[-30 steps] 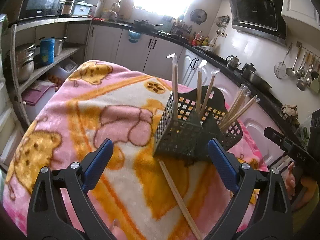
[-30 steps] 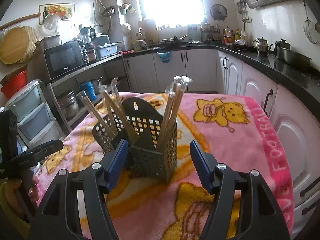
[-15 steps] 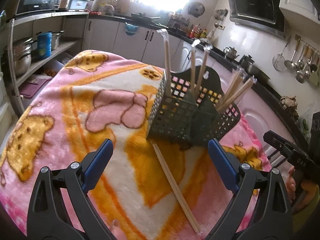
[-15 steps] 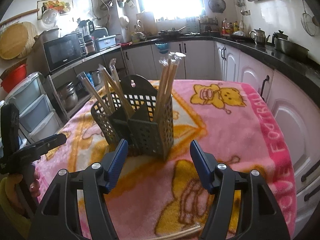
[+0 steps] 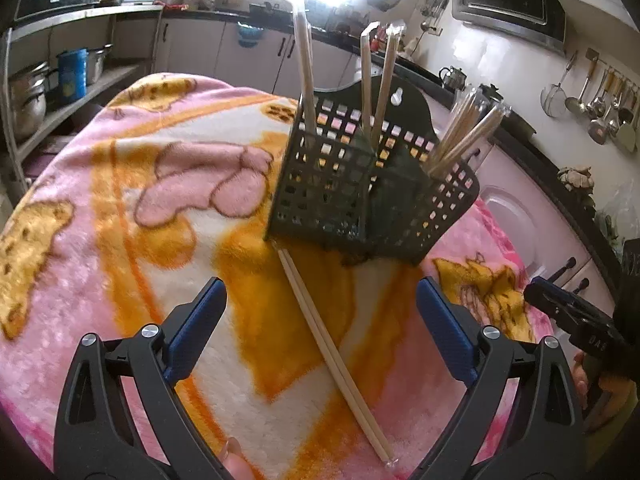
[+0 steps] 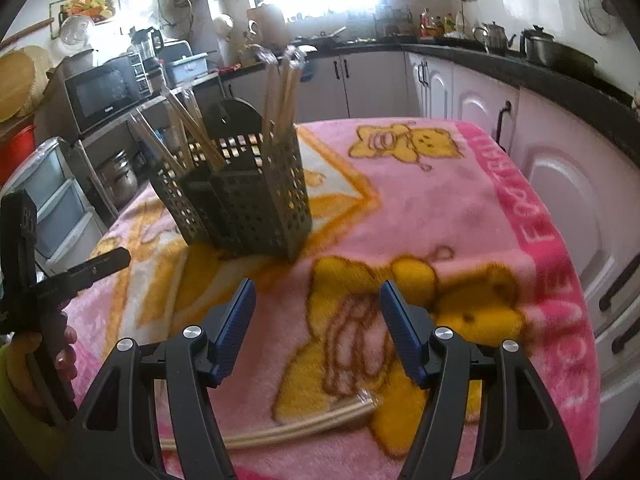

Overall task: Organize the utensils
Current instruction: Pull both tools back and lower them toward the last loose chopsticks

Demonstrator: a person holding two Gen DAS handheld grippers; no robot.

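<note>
A table under a pink and orange cartoon blanket carries a dark slotted utensil basket, and a wrapped pair of chopsticks lies just in front of that basket

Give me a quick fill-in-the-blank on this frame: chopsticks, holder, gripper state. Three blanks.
1. One wrapped pair of chopsticks lies flat on the ____, outside the dark holder.
2. Every other pair of chopsticks stands ____ the holder.
3. The left gripper and the right gripper both have their jaws ____, with nothing between the pads.

Missing words: blanket; inside; open
</note>
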